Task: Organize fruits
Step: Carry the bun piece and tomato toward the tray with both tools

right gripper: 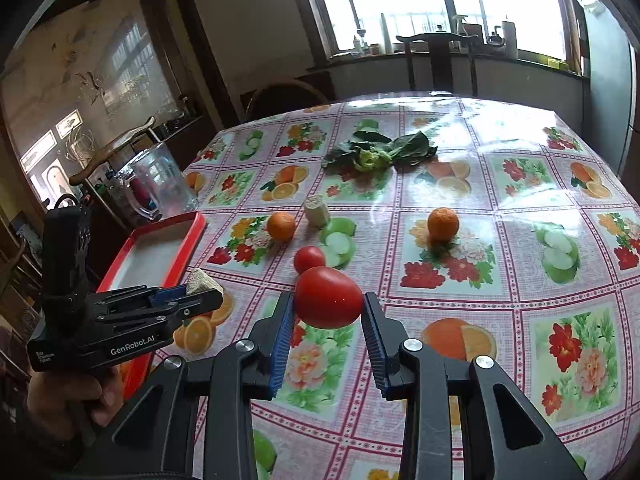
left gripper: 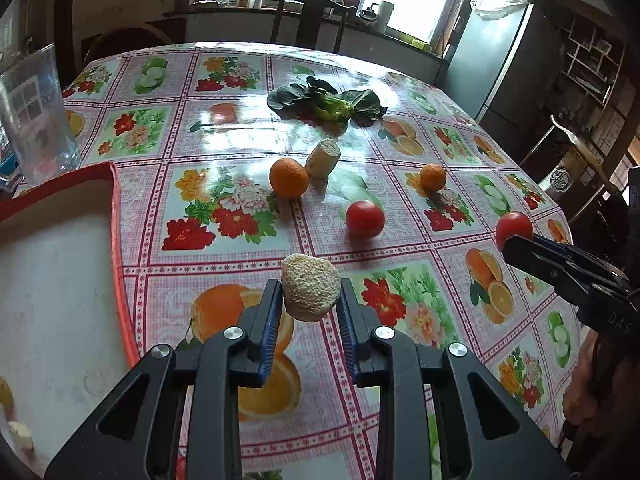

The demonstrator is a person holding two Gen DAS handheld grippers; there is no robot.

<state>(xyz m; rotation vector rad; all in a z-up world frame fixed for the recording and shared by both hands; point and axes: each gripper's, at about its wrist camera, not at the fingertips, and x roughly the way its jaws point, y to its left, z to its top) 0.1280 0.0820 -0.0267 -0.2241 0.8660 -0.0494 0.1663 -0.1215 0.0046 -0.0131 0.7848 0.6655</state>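
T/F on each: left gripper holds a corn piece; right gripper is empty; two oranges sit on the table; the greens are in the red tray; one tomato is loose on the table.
1. The left gripper holds a corn piece. True.
2. The right gripper is empty. False: it grips a tomato.
3. Two oranges sit on the table. True.
4. The greens lie in the red tray. False: they lie on the table's far side.
5. One tomato lies loose. True.

Home kitchen, floral oilcloth dining table [left gripper: 240, 92], fridge [left gripper: 492, 64], windowsill kettle [left gripper: 370, 14]
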